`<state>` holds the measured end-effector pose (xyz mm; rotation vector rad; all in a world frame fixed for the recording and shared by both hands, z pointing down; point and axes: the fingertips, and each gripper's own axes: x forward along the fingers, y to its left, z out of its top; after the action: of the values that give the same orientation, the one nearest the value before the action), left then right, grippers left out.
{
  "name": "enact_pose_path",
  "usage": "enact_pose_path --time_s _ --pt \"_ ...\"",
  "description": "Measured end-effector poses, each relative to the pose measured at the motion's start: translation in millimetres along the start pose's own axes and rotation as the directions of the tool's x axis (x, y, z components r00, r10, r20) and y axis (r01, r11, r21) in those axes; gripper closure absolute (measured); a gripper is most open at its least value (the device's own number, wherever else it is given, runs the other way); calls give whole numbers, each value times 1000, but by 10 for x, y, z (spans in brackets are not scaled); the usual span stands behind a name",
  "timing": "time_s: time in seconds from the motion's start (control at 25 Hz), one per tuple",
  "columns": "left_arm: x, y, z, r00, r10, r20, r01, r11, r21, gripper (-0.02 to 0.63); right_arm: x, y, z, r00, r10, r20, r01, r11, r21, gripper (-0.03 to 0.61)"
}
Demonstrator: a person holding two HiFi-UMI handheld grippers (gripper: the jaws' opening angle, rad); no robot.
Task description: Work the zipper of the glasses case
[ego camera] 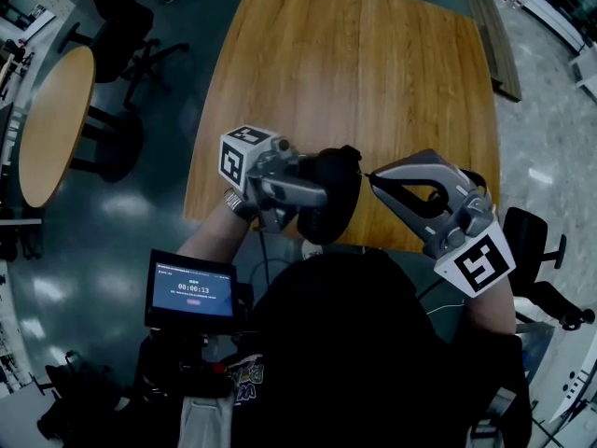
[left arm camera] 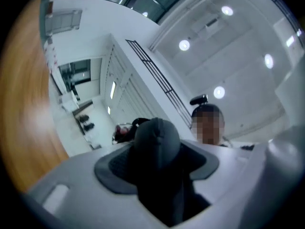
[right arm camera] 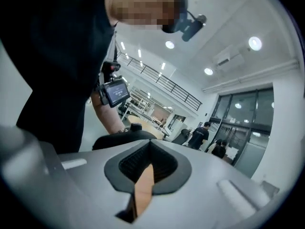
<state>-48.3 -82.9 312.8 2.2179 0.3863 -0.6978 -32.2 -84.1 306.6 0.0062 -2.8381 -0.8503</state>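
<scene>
The black glasses case (ego camera: 340, 189) is held up over the near edge of the wooden table (ego camera: 354, 63). My left gripper (ego camera: 312, 196) is shut on it from the left, jaws spread wide round its body. In the left gripper view the rounded dark case (left arm camera: 157, 142) fills the gap between the grey pads. My right gripper (ego camera: 373, 175) is shut, its tip touching the case's right edge. In the right gripper view the right gripper (right arm camera: 148, 149) has its pads together, the case (right arm camera: 121, 140) lies just beyond them, and no zipper pull shows.
A small monitor (ego camera: 191, 292) sits at my lower left. A round wooden table (ego camera: 51, 119) and a black office chair (ego camera: 121, 26) stand to the left, another chair (ego camera: 532, 241) to the right. People stand far off (right arm camera: 205, 135).
</scene>
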Motion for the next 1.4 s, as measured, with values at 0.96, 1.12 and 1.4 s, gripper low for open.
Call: enact_pose_path --time_s 0.96,1.12,1.4 --pt "-56 120 -82 996 90 -7 -89 995 45 348 57 121 -131 996 89 12 -90 991 95 548" --pt "-31 125 -96 996 91 4 -91 995 41 348 13 23 -154 1000 12 23 -15 992 126 552" --pt "41 122 -163 997 76 -31 -76 997 24 348 10 119 -168 999 36 5 -36 994 100 568"
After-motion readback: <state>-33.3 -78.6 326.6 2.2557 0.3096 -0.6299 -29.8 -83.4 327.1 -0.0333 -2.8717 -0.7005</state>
